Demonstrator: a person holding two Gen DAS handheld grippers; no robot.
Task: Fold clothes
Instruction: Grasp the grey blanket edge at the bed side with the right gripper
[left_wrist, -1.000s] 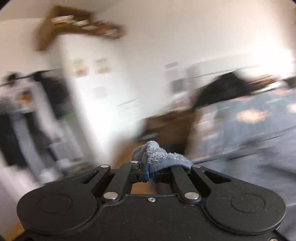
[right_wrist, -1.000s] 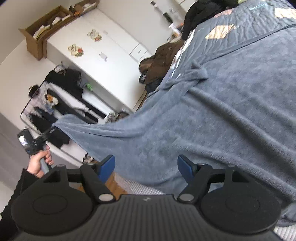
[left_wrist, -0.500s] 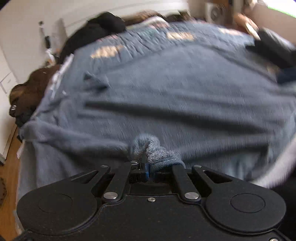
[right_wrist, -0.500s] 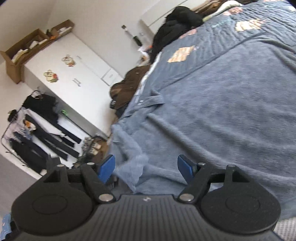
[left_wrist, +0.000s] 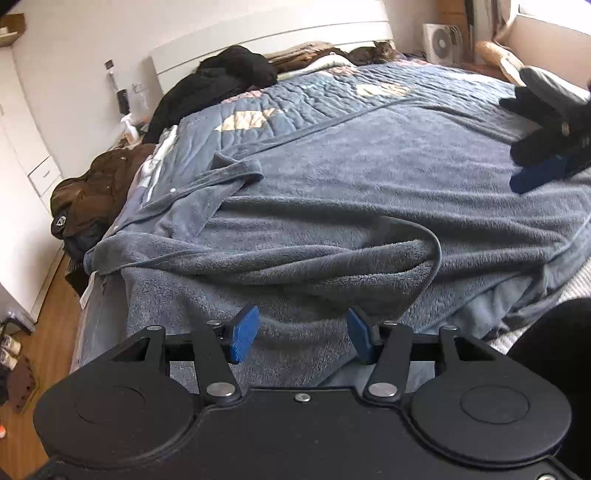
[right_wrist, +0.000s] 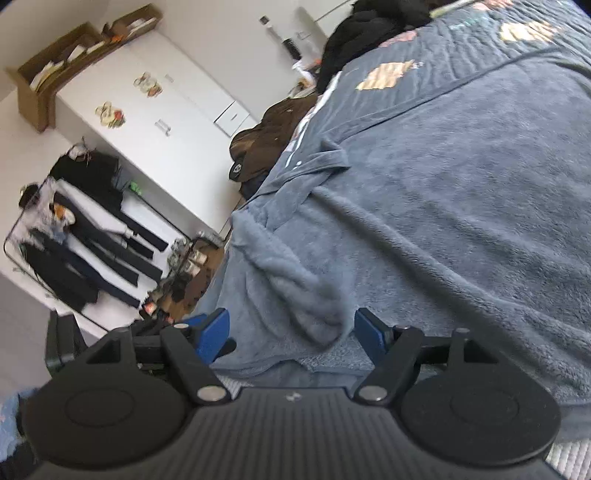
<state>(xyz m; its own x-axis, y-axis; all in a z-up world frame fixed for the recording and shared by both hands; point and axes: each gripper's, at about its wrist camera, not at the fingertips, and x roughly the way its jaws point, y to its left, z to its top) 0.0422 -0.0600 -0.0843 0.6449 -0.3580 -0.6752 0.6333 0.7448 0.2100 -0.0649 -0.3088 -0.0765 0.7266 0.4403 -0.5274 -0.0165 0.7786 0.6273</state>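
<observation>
On bed, grey fleece robe lies spread over quilted blue bedspread, near edge bunched in long folds. We hold left gripper low over robe's front edge, blue pads wide apart, nothing between them. Right gripper likewise spread, empty, above robe's hanging fold. Black clothing pile sits near headboard; brown garment beside bed; white wardrobe and clothes rack at room's side.

No legible text, label, brand, number or sign can be made out in either view.
</observation>
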